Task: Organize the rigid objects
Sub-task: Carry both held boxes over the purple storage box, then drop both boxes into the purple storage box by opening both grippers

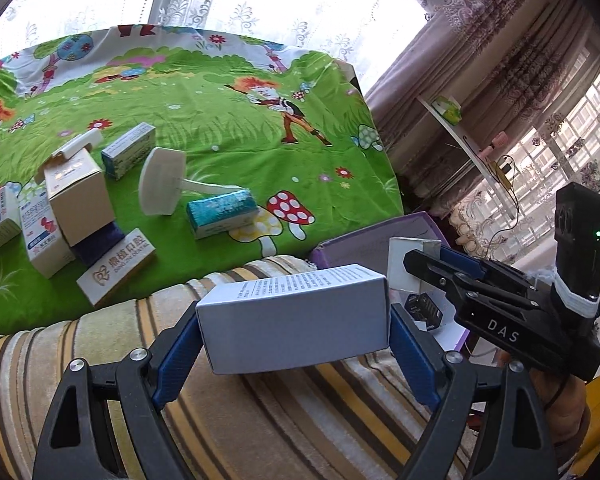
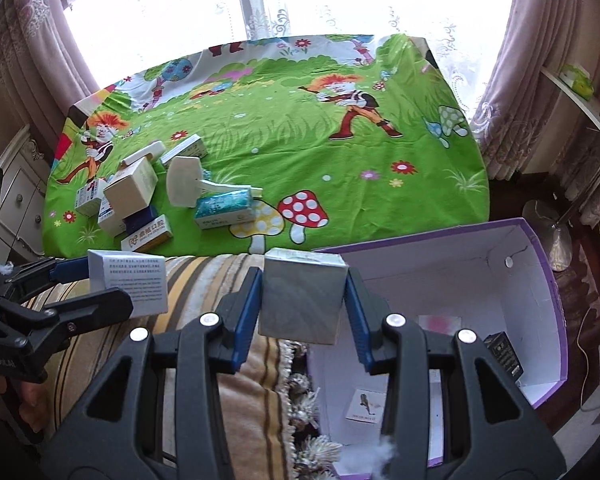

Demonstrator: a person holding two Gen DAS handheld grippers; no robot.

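Observation:
My left gripper (image 1: 294,334) is shut on a long white carton with printed text (image 1: 296,316), held above a striped cushion; it also shows in the right wrist view (image 2: 134,284). My right gripper (image 2: 302,300) is shut on a small grey-white box (image 2: 302,296), held at the left edge of an open purple storage box (image 2: 540,280). In the left wrist view the right gripper (image 1: 424,264) holds that box (image 1: 406,268) over the purple box (image 1: 364,240). Several cartons lie in a pile (image 2: 140,200) on the green cartoon cloth (image 2: 340,168).
The pile includes a beige box (image 1: 80,196), a teal carton (image 1: 220,216), a dental-brand box (image 1: 116,266) and a white brush-like item (image 1: 162,186). The purple box holds a black item (image 2: 504,354) and a card (image 2: 366,404). Striped cushion (image 2: 228,380) lies below; curtains and shelf (image 1: 460,136) right.

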